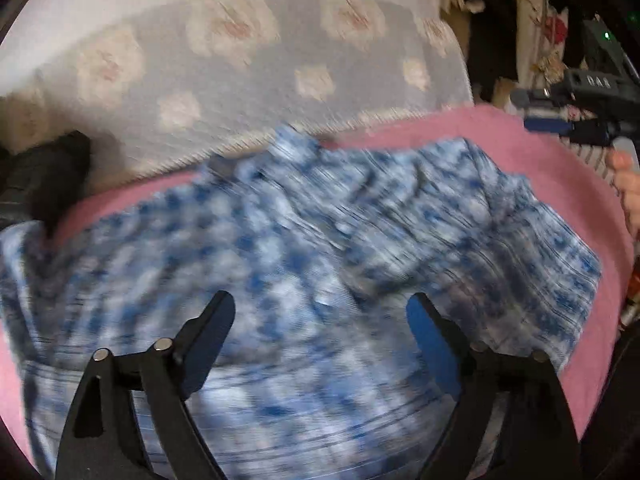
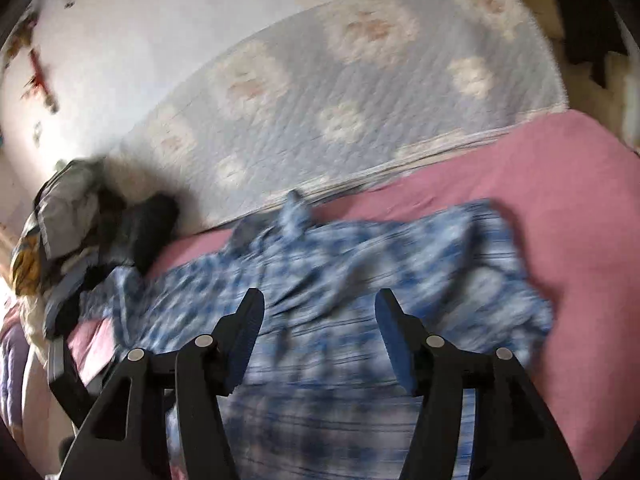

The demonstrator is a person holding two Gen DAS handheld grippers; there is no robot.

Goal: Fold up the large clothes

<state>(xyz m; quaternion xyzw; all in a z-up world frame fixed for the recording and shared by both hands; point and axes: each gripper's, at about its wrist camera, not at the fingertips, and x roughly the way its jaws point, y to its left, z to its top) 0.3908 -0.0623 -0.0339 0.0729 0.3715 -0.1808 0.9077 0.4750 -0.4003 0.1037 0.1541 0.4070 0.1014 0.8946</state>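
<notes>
Clearly soft and light, the shirt lies rumpled on the pink bed. Both the left claw and right claw hang released, empty. Blur hides seams; a hem corner probably suits gripping.

1. The left gripper points forward and down, its jaws spread wide with nothing between the fingers.
2. The right gripper also tilts downward, jaws apart and empty.
3. A bare hand shows at the left wrist view's right edge.
</notes>
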